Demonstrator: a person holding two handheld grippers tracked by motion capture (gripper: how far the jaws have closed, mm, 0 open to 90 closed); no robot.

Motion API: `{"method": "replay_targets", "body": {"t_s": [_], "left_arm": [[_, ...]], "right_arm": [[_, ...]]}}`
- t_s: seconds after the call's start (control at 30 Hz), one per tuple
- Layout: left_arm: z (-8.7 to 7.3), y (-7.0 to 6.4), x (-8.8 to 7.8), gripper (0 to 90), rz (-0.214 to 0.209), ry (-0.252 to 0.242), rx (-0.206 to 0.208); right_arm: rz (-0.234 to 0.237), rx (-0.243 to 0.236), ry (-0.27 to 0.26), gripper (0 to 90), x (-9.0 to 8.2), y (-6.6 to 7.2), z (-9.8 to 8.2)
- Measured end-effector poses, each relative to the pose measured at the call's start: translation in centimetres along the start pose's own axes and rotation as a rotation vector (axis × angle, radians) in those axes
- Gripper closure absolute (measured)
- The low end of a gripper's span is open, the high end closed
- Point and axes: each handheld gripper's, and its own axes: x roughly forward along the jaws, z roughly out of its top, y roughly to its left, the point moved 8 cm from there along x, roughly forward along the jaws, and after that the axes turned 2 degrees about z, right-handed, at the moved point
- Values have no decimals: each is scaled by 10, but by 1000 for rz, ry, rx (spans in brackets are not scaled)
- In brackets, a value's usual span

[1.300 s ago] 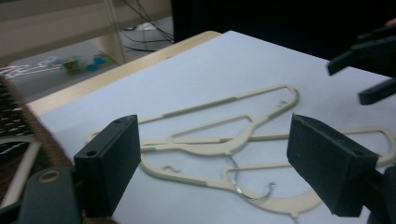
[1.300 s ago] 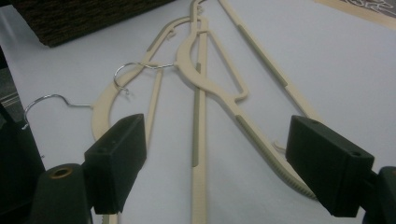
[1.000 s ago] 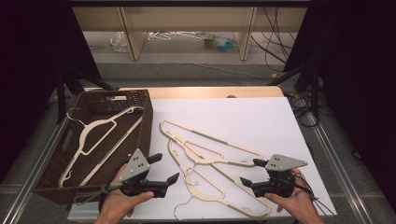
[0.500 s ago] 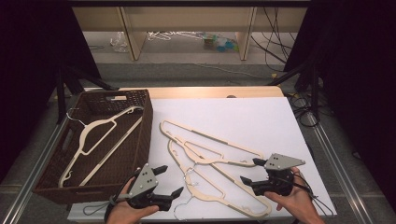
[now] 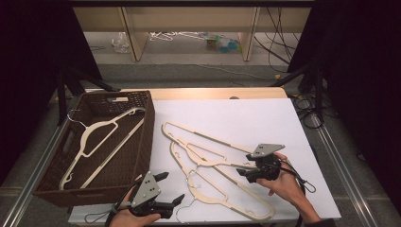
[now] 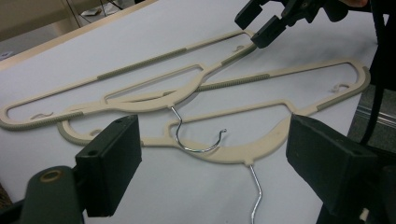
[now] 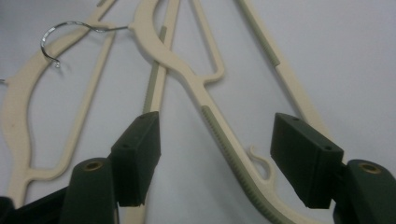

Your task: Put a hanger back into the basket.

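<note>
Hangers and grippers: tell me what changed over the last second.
The left gripper dropped toward the table's near edge, jaws open short of the hangers. The right gripper slid left over a hanger arm, and its jaws have just been closing; that arm lies between them, not yet pinched. Hangers, basket and the hanger inside it stayed put.
</note>
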Motion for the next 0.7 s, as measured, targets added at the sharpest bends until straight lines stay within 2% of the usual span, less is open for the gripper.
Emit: {"method": "replay_targets", "body": {"t_s": [0.03, 0.1, 0.17, 0.2, 0.23, 0.27, 0.33, 0.37, 0.43, 0.5, 0.57, 0.6, 0.7], "left_arm": [[0, 0, 0, 181, -2, -1, 3], [-1, 0, 1, 181, -5, 4, 4], [-1, -2, 2, 181, -18, -1, -11], [-2, -1, 2, 181, -11, 7, 0], [-2, -1, 3, 181, -17, 7, 5], [-2, -2, 4, 181, -22, 5, 6], [-3, -3, 4, 182, -22, 12, 0], [-3, -3, 4, 182, -25, 12, 1], [-4, -5, 4, 182, -33, 12, 1], [-4, -5, 3, 184, -33, 11, 6], [-3, -3, 3, 186, -35, 9, 19], [-4, -4, 3, 186, -33, 10, -3], [-3, -3, 2, 189, -31, 9, 7]], "right_arm": [[-3, -10, 1, 360, 6, -2, 1], [3, -29, 41, 394, 13, -4, 1], [2, -40, 43, 423, 21, -5, 4], [3, -51, 53, 428, 25, -7, 6], [16, -39, 65, 441, 28, -5, 7], [38, -47, 82, 446, 30, -5, 7], [33, -70, 90, 449, 38, -6, 9], [38, -54, 100, 463, 39, -5, 9], [57, -65, 135, 494, 42, -5, 9], [71, -90, 146, 541, 46, -4, 9], [85, -92, 167, 554, 48, -3, 7], [91, -95, 164, 589, 48, -2, 7], [122, -114, 192, 692, 44, 0, 5]]}}
